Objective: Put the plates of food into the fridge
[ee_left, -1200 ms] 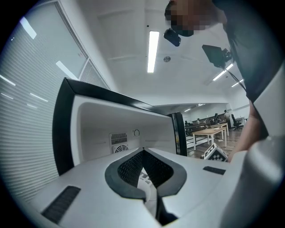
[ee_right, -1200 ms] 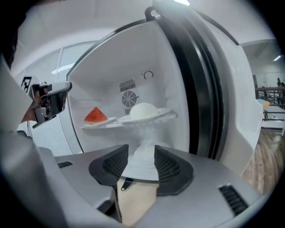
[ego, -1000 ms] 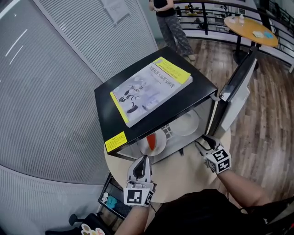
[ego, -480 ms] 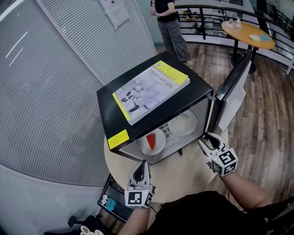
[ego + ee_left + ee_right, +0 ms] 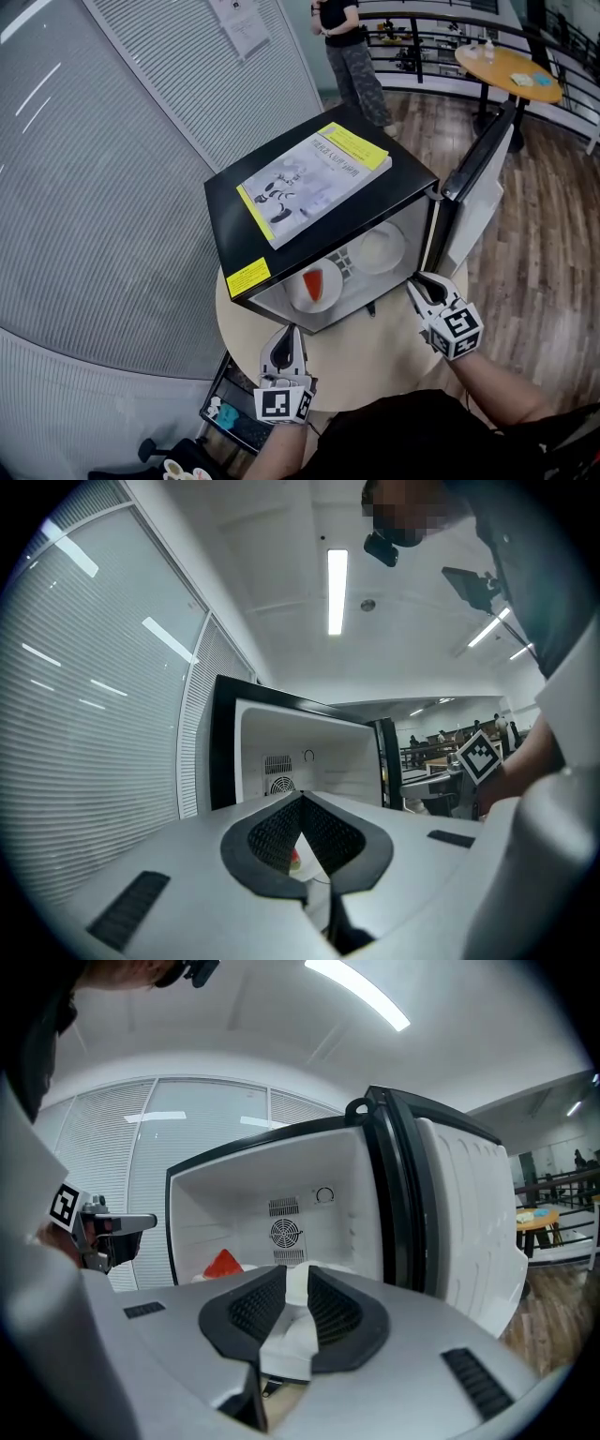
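I see the black mini fridge (image 5: 225,234) on a round table (image 5: 375,361), its door (image 5: 478,178) swung open on the fridge's right side. A yellow-edged book (image 5: 314,178) lies flat on top of the fridge. Inside the fridge are two white plates: the left plate (image 5: 314,289) carries a red wedge of food (image 5: 225,1265), and the right plate (image 5: 378,251) looks pale. My left gripper (image 5: 292,330) hangs before the fridge's open front, jaws together and empty. My right gripper (image 5: 415,284) is at the fridge's lower right corner; its jaws have just been closing, are slightly apart, and grip nothing.
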Demonstrator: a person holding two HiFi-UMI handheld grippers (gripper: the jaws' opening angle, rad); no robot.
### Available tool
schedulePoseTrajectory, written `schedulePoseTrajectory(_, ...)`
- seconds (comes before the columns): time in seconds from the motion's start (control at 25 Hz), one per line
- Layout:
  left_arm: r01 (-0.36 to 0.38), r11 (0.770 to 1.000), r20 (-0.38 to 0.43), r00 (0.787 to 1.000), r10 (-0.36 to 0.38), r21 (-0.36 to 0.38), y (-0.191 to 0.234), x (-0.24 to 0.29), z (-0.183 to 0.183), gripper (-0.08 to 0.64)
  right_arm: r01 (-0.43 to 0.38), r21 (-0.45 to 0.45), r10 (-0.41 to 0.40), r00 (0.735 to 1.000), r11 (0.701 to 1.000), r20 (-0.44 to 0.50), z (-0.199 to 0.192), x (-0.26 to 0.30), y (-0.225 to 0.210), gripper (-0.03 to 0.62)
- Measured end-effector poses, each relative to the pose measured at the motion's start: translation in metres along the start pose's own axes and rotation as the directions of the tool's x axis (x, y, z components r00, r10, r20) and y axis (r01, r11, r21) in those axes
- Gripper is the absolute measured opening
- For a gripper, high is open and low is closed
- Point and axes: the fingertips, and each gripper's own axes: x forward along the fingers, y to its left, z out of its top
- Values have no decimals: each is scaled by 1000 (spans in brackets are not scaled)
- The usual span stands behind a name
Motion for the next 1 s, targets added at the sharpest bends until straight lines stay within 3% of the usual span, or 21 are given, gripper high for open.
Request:
schedulePoseTrajectory(0.28,-4,1000,4,1000,4,11,1,-4,1,3,13,-21,-13,1000,1000,-8,-5,-1,-2,20)
schedulePoseTrajectory(0.72,8,1000,-37,999,-8,13,-3,-2,-7,3,11,-74,-15,999,997,-51,-22,5,1,8)
schedulePoseTrajectory(0.88,-31,998,-11,999,31,-61,3,-2,-4,3,-15,-93,9,998,996,-69,-30,8,6,8)
schedulePoseTrajectory(1.0,-16,998,5,1000,16,-63,0,-4,1,3,-9,-90,1,997,996,-80,-35,7,7,8)
